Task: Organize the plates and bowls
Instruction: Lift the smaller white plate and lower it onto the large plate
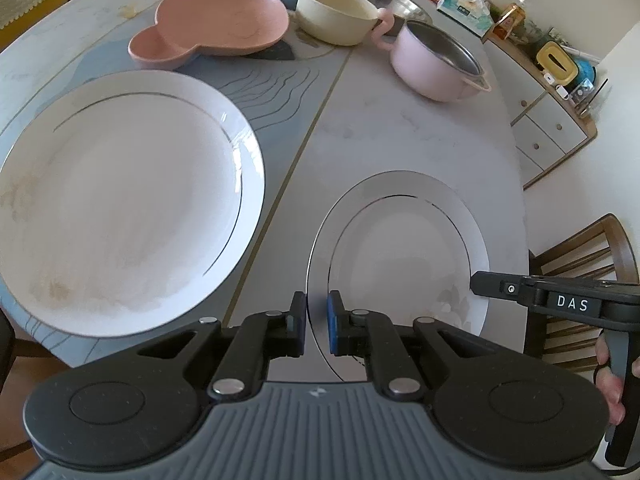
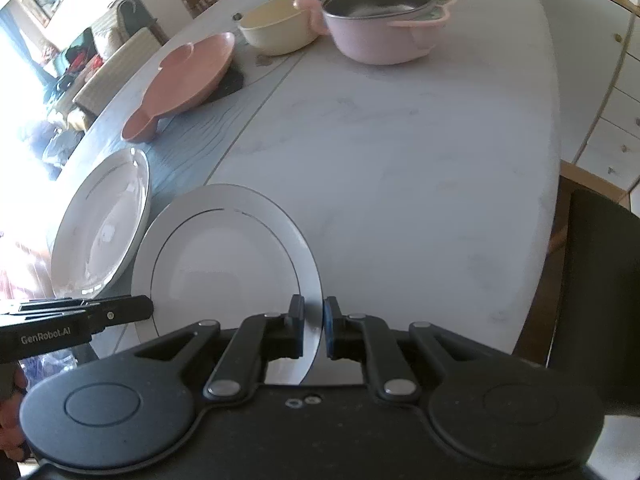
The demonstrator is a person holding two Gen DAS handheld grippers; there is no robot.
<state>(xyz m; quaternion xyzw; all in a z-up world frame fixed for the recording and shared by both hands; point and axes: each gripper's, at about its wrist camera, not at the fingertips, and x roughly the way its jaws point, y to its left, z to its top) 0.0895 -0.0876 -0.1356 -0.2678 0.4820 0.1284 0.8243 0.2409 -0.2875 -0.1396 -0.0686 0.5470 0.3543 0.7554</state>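
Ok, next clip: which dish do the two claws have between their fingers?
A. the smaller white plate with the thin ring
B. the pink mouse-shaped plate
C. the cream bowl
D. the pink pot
A: the left claw and the right claw each sit closed on opposite rim edges of the smaller white plate; the pink mouse-shaped plate, cream bowl and pink pot stand untouched farther back.

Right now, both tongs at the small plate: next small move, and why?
Probably lift the small white plate a little and carry it toward the large white plate. The left tongs and right tongs each straddle opposite rims of it, nearly shut, and the large plate beside it looks bare, so stacking seems likely.
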